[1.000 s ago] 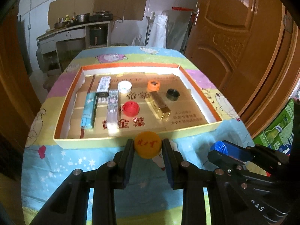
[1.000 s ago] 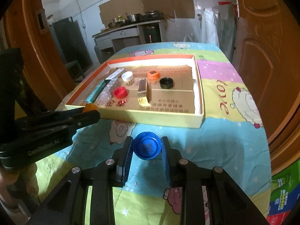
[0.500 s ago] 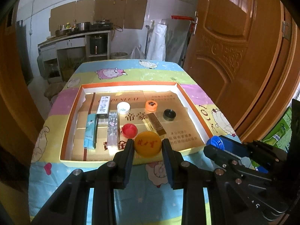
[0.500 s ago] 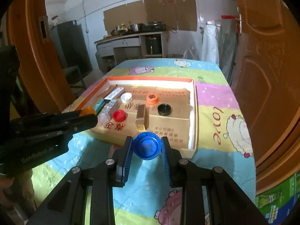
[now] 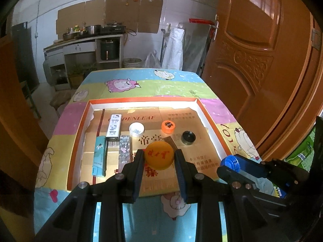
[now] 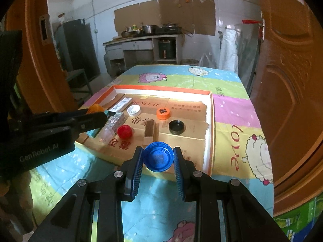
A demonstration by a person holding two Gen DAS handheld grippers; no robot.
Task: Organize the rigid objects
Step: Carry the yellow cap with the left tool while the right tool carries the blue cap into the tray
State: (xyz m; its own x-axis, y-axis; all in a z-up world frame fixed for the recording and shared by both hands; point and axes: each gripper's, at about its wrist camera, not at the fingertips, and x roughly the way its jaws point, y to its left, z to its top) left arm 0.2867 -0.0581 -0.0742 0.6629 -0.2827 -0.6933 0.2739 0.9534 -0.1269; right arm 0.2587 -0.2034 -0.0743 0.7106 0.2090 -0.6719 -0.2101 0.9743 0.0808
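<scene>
Caps held for placement in the shallow orange-rimmed cardboard tray (image 5: 210, 119).
The left gripper (image 5: 159, 158) clamps a round yellow-orange plastic cap (image 5: 159, 155); the right gripper (image 6: 158, 159) clamps a round blue plastic cap (image 6: 158, 157), both above the sorted items.

Tray (image 5: 210, 125) left & middle crowded w/ boxes (image 5: 114, 128), caps (image 5: 136, 129), right near corner free

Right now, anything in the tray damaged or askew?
Yes: the tray's cardboard liner is torn and ragged along its right edge beside the black cap. The gold box lies slightly skewed. No spills.
</scene>
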